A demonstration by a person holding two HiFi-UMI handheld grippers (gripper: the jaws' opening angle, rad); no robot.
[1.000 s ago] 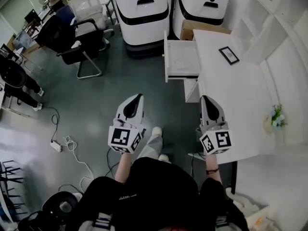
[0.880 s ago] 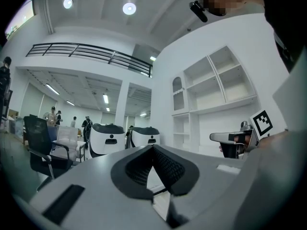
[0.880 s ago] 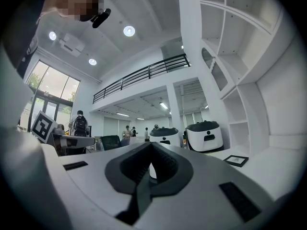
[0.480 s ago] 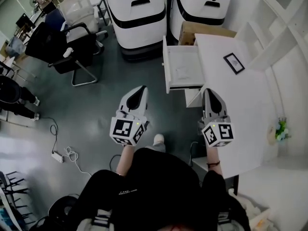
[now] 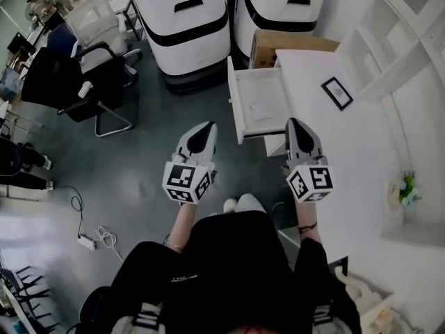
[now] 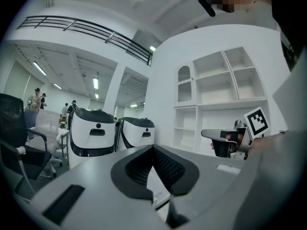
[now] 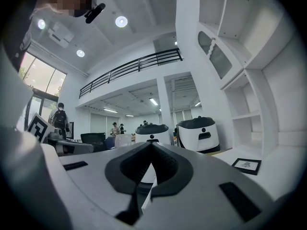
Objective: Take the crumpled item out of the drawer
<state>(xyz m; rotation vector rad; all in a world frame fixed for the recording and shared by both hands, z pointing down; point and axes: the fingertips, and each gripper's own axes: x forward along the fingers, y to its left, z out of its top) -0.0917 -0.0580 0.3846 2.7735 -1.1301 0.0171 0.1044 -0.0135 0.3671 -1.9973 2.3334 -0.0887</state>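
Your left claw (image 5: 203, 132) clenched, nothing in it. Your right claw (image 5: 297, 127) clenched too, empty. Both up in air in front of you, not touching drawer (image 5: 235, 99). Drawer sticks out open from white tabletop (image 5: 334, 145). Crumpled item (image 5: 261, 110) lies inside drawer, pale, hard to see well. Right claw just beside drawer's near corner. Left claw over grey floor (image 5: 139, 158). Small black picture frame (image 5: 336, 92) flat on tabletop. Two big white-and-black machines (image 5: 182, 19) past drawer, brown box (image 5: 278, 42) next to them.
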